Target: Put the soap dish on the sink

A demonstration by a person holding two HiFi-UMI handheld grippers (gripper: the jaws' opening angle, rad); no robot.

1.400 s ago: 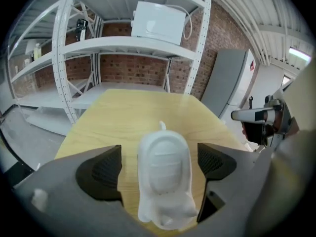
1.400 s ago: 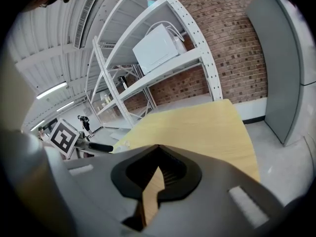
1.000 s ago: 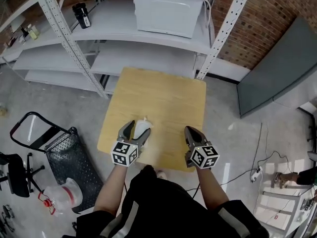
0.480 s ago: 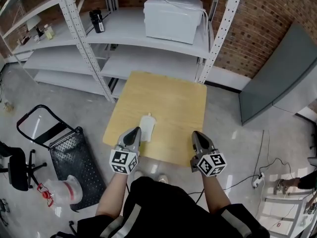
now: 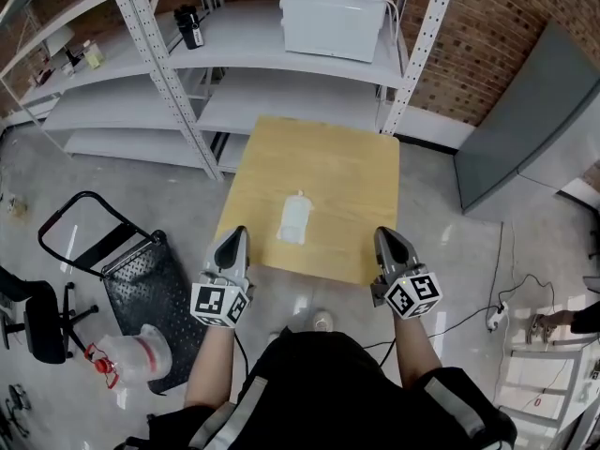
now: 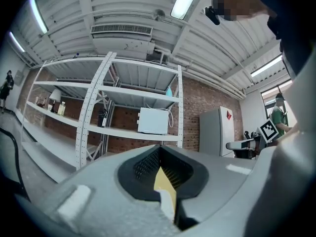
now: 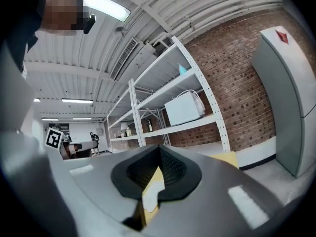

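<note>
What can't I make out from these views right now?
Sink: it appears in no view.
White item on the table: head view, too small to confirm it is the soap dish.
Table top: in the gripper views, the shut jaws of the left gripper and right gripper block most of it.
Shelf items: head view, too small to identify, near the left edge.

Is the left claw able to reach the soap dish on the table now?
Probably yes: the soap dish lies alone on the table, nothing between it and the left claw, whose jaws are shut.
</note>
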